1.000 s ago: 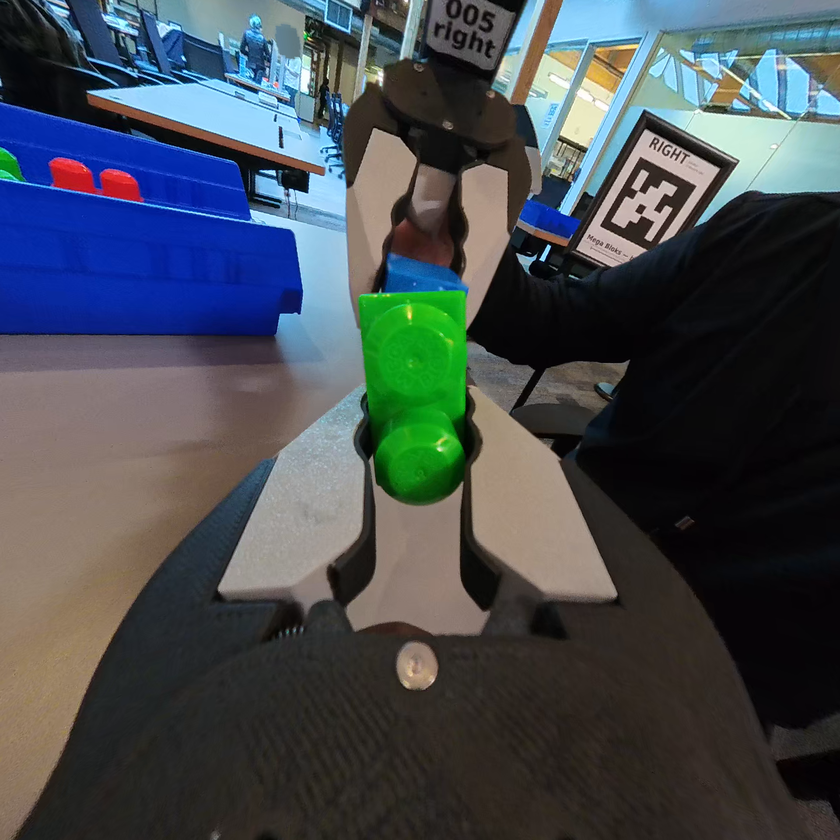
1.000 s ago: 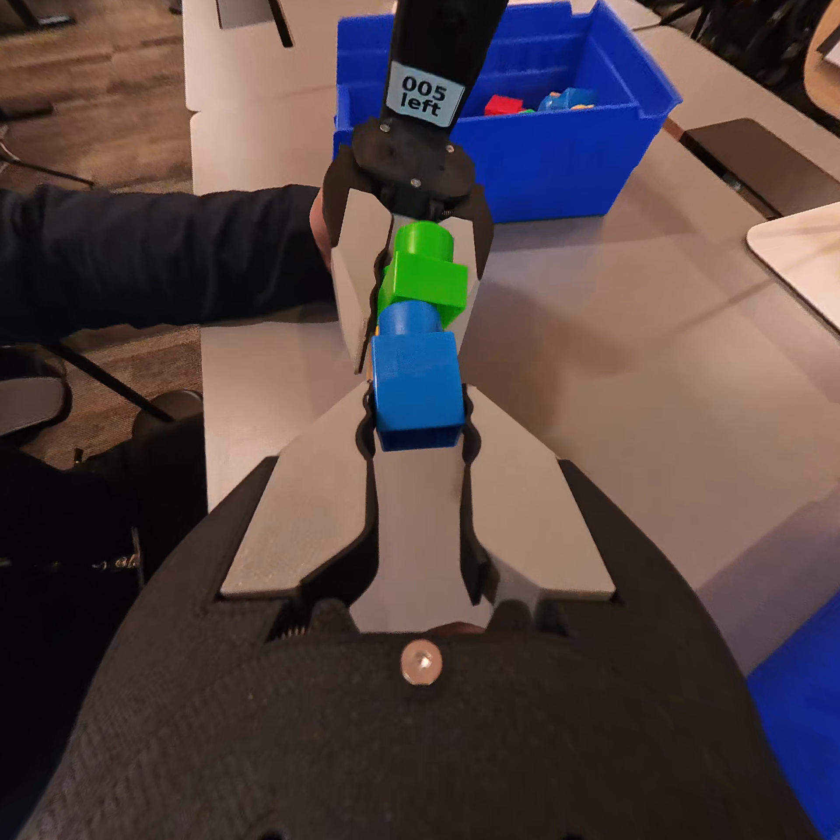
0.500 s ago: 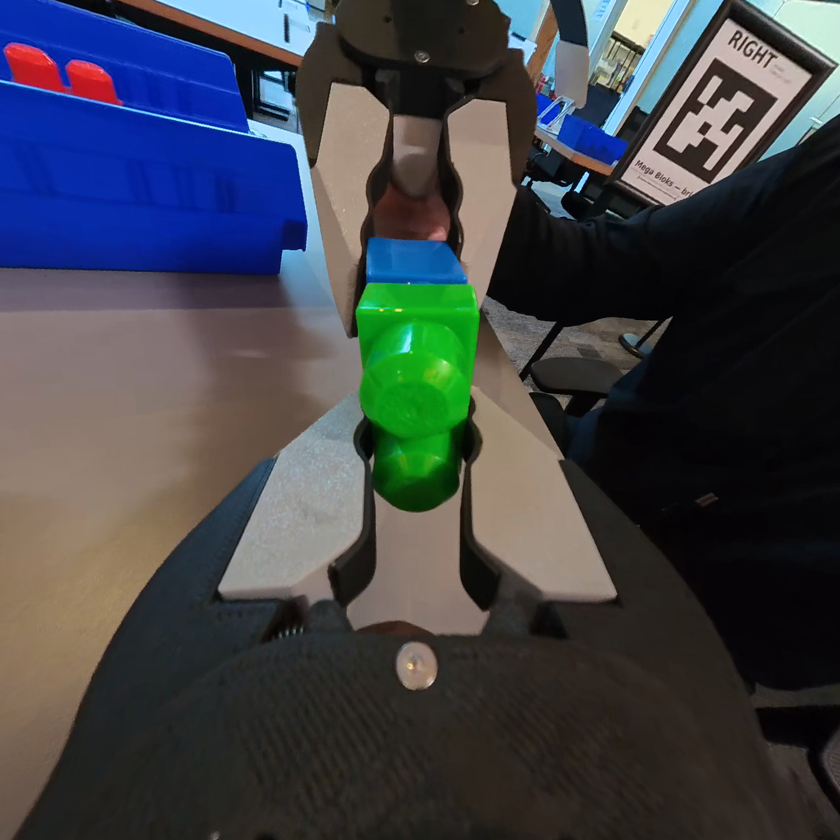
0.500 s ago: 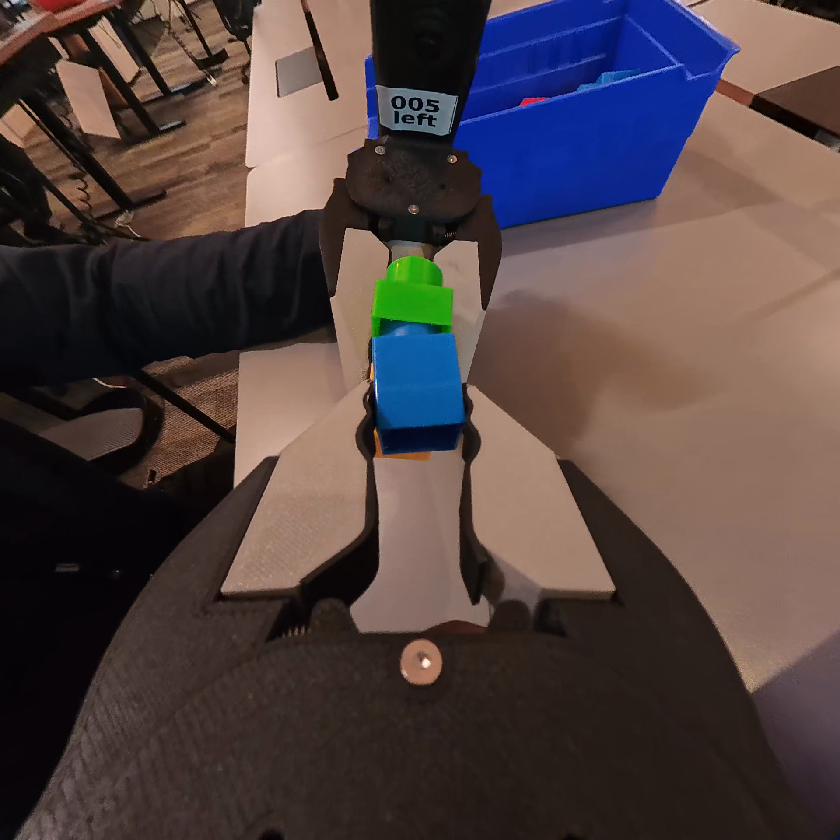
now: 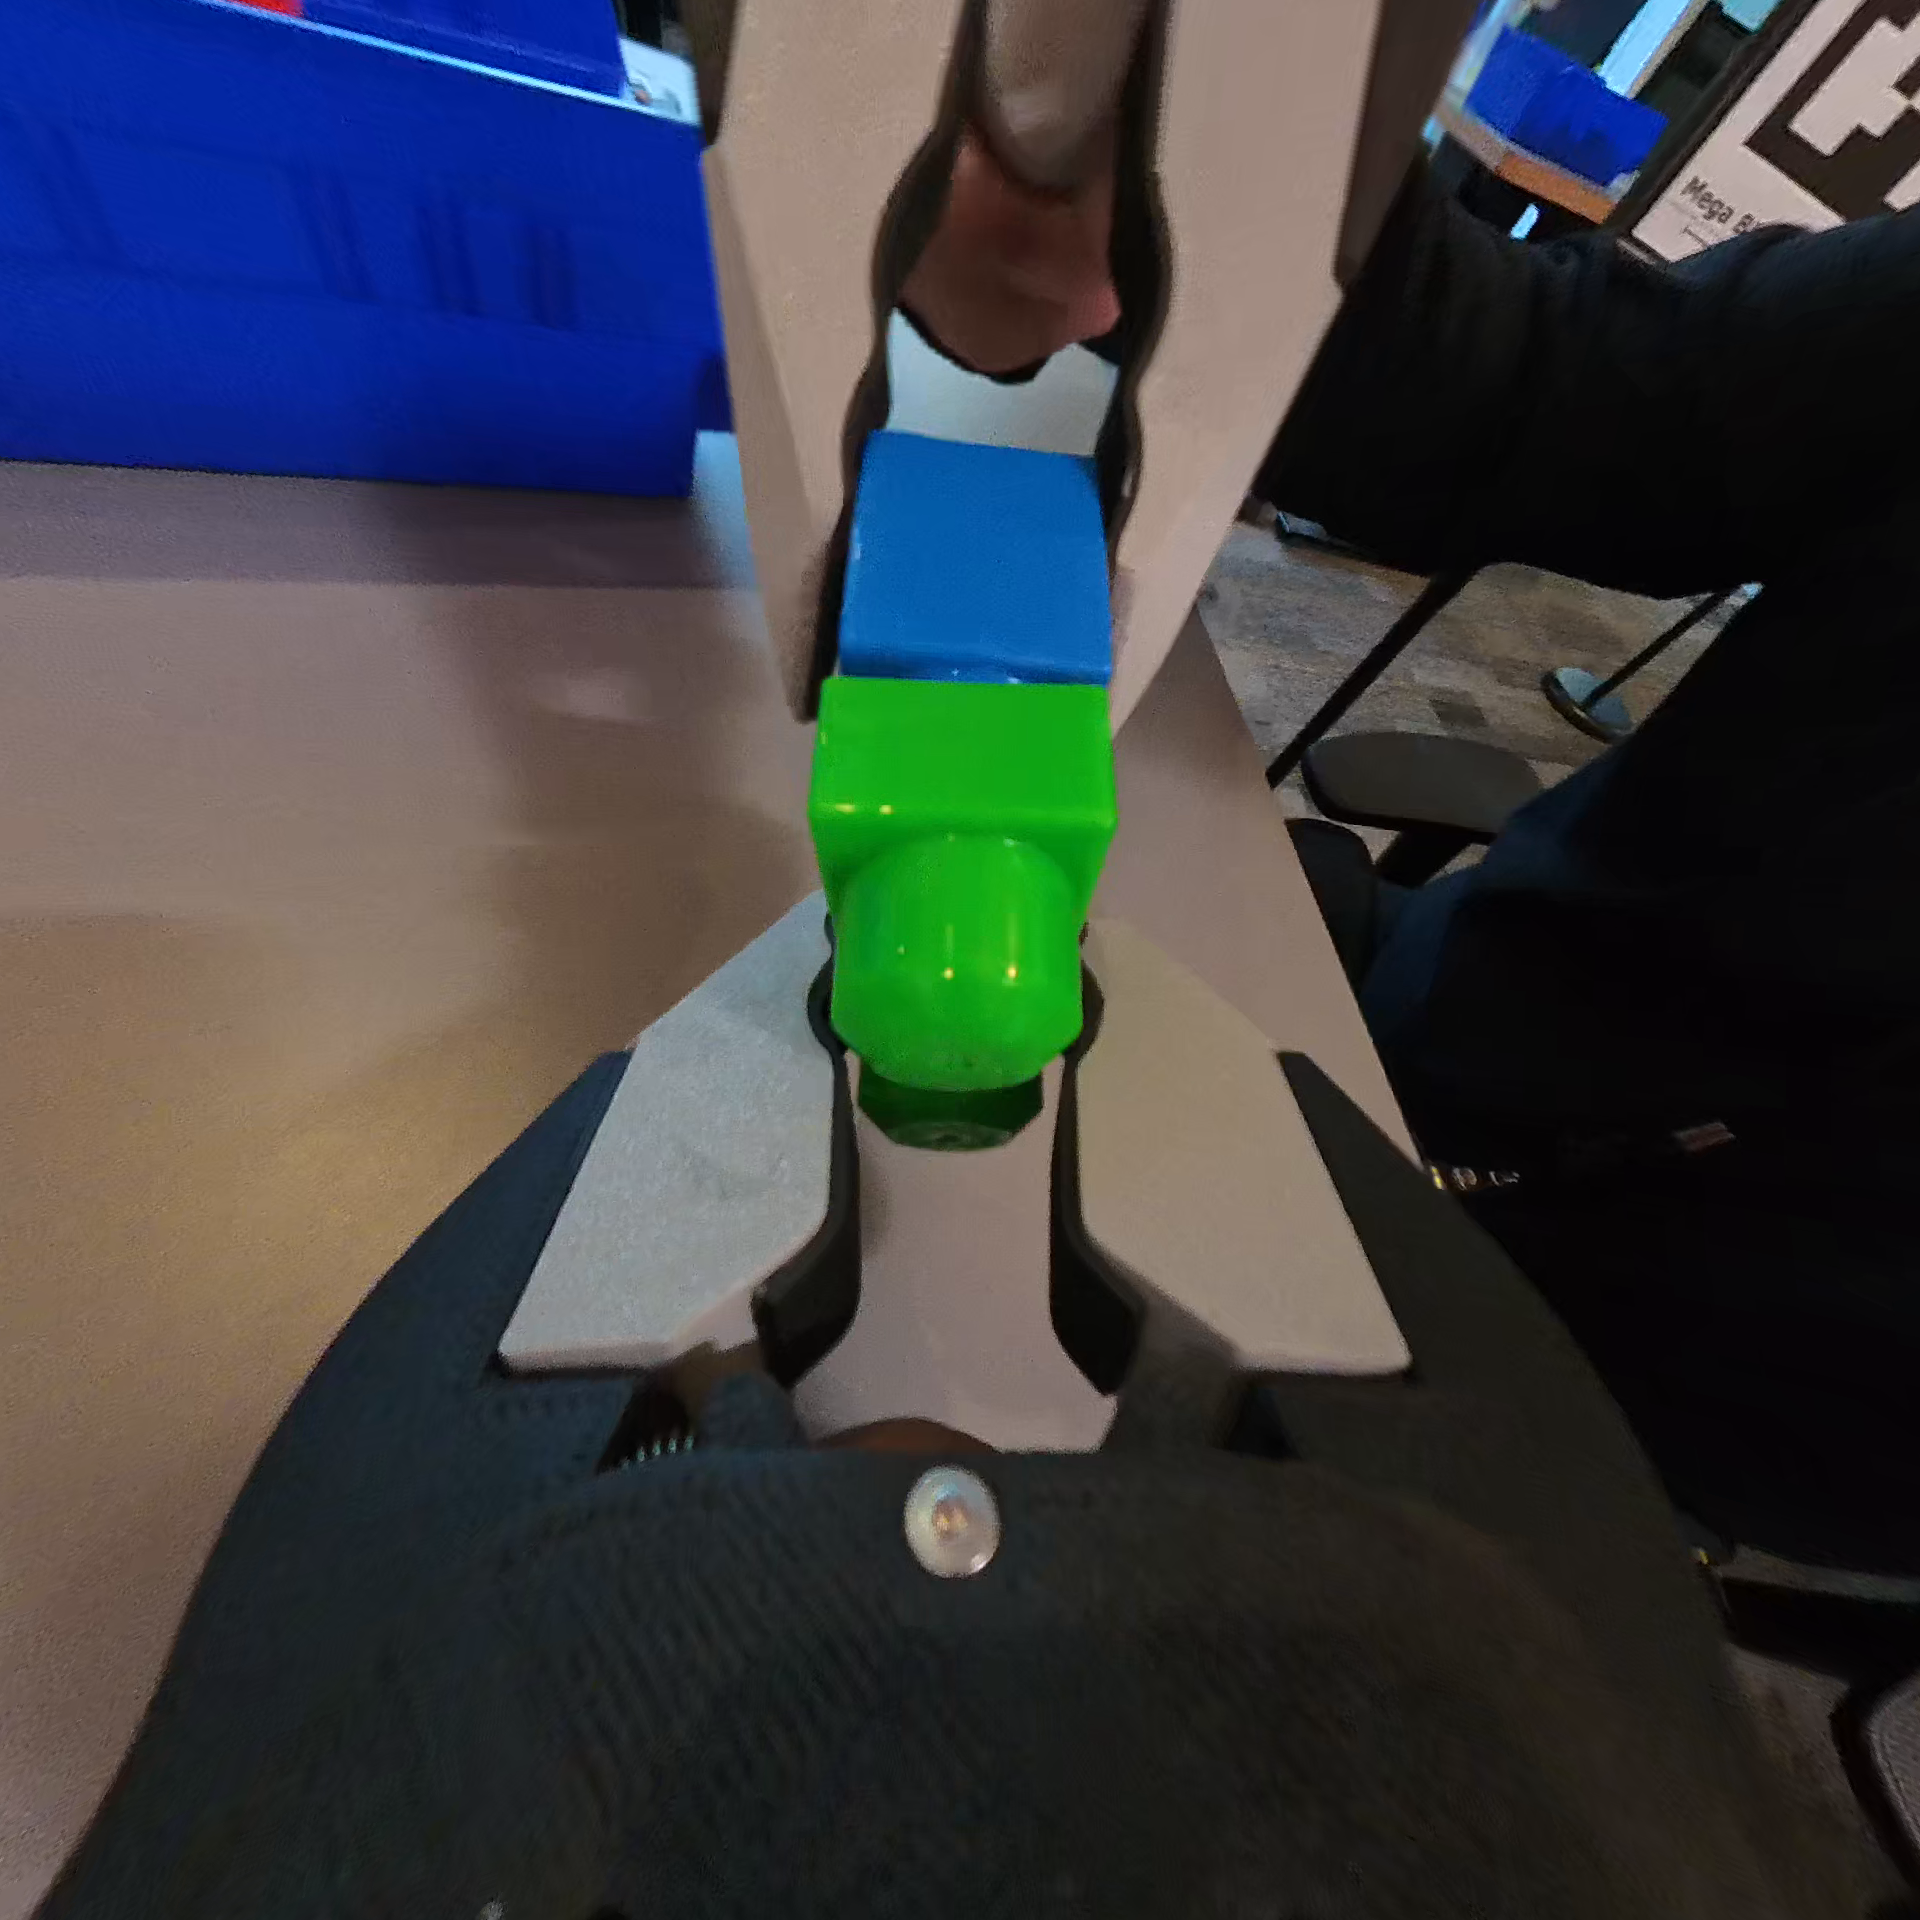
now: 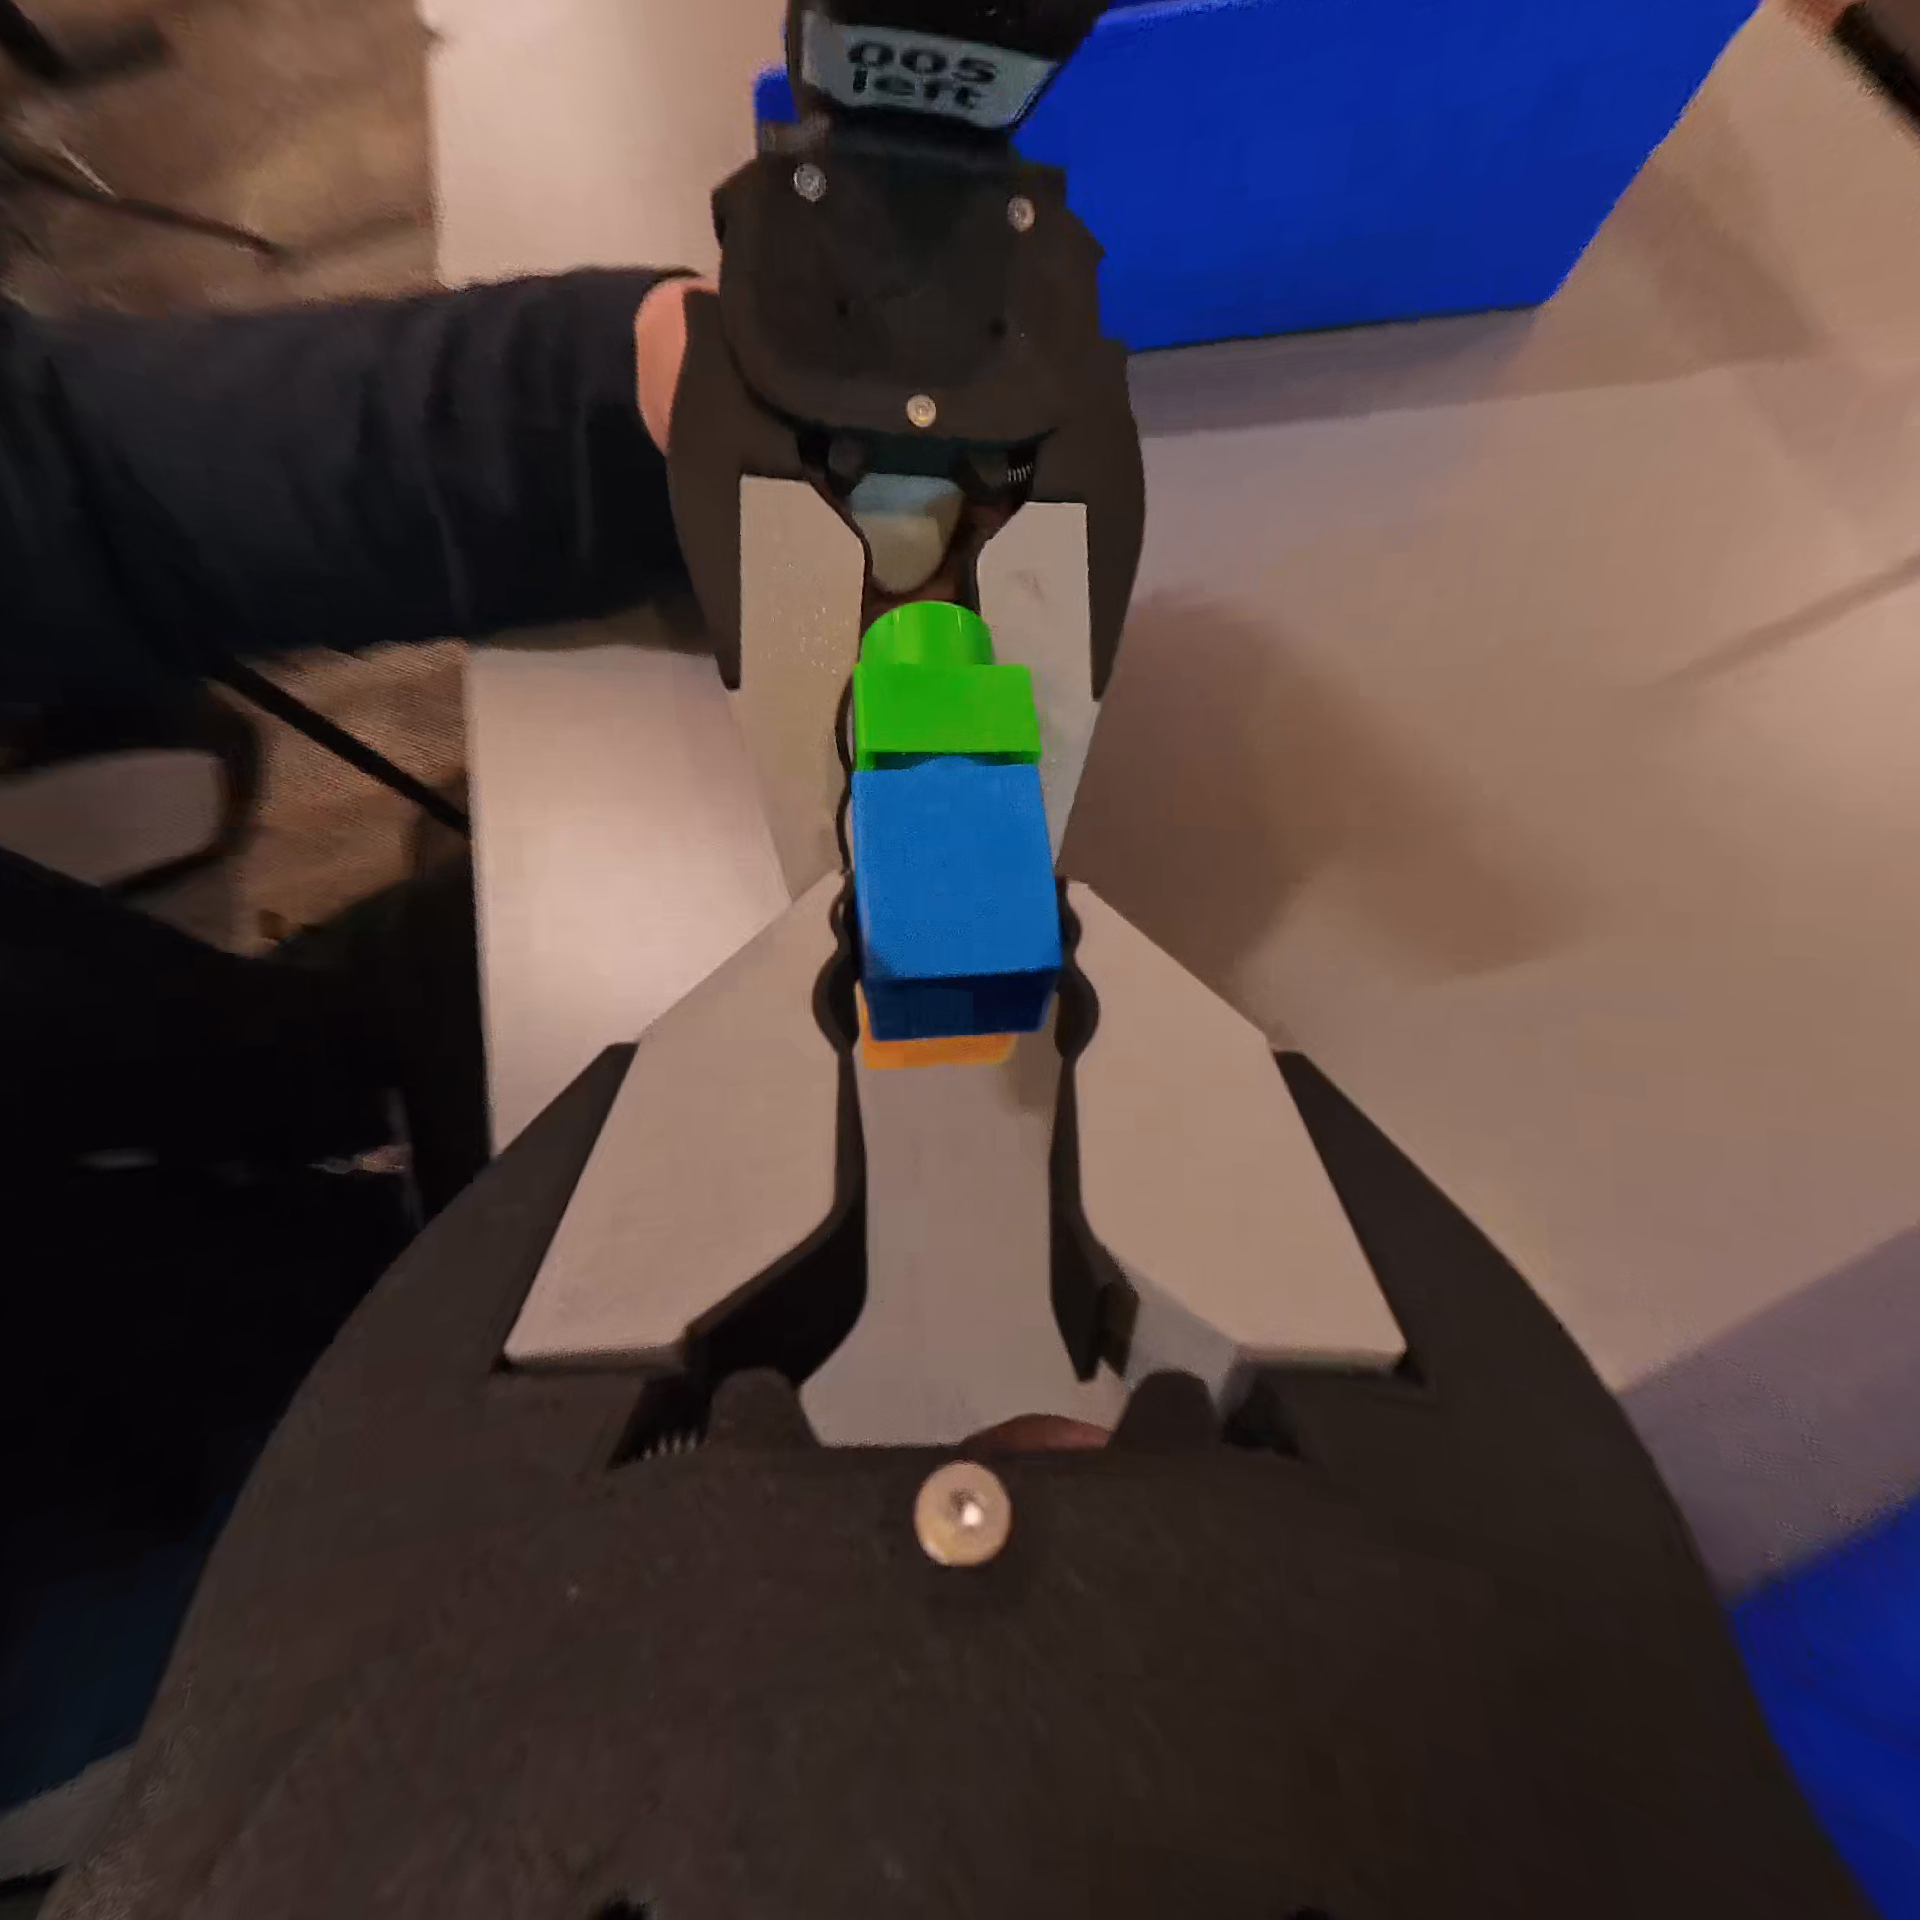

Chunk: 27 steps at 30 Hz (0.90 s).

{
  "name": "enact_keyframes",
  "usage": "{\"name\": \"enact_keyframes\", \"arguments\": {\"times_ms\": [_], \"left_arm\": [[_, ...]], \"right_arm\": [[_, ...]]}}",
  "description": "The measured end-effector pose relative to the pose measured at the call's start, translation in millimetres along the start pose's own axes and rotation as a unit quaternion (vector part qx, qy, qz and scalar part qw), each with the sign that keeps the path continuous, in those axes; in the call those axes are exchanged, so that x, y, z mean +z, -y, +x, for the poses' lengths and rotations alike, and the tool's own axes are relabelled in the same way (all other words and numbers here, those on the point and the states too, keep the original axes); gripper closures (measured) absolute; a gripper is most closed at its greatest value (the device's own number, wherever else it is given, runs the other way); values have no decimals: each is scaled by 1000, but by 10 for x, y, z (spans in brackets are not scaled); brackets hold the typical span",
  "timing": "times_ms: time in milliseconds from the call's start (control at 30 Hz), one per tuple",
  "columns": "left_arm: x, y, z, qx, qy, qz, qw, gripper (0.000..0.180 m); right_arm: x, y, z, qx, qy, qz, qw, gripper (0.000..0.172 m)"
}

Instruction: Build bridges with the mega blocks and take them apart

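1. Two grippers meet nose to nose at mid-frame, each clamped on one end of a short stack held above the counter [image 5: 312, 831]: the left gripper [image 5: 956, 997] grasps the green block [image 5: 961, 790] by its stud, and the right gripper [image 6: 956, 935] pinches the blue block [image 6: 951, 883].
2. Green and blue sit face to face; in the right wrist view a thin gap shows between them, so I judge they are either being pressed together or pulled apart.
3. An orange block [image 6: 935, 1049] peeks out beneath the blue one; whether it is attached I cannot tell.
4. To do this well, I would keep both grippers on one straight line and push or pull squarely, without twisting.
5. Blue bins stand at the upper left [image 5: 312, 260] and upper right [image 6: 1403, 156], well apart.
6. A dark sleeve [image 6: 312, 468] crosses the left; nothing blocks the blocks.
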<state>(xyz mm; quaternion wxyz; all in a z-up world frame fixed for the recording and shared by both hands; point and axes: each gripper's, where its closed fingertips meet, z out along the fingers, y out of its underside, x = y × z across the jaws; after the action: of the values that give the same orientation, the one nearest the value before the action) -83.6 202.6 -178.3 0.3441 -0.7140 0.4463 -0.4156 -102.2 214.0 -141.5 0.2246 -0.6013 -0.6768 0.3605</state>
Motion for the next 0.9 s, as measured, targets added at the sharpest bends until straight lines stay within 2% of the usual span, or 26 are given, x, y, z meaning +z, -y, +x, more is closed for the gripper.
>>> {"name": "enact_keyframes", "arguments": {"times_ms": [167, 267, 533, 667, 900], "left_arm": [[106, -149, 5, -7, -9, -39, 999, 145], [111, -149, 38, 7, -10, -43, 999, 145], [117, -245, -33, 12, 13, -71, 997, 145], [110, -238, -39, -22, -4, -63, 998, 144], [57, -163, -51, 11, 17, -46, 999, 141]], "right_arm": [[64, -153, -22, 35, 43, -28, 998, 139], [62, -158, -79, 11, 67, -34, 997, 139], [140, -231, -34, -31, 42, -78, 996, 140], [157, -227, -7, 7, 51, -58, 997, 139], [127, -263, 7, -17, 43, -29, 999, 139]]}}
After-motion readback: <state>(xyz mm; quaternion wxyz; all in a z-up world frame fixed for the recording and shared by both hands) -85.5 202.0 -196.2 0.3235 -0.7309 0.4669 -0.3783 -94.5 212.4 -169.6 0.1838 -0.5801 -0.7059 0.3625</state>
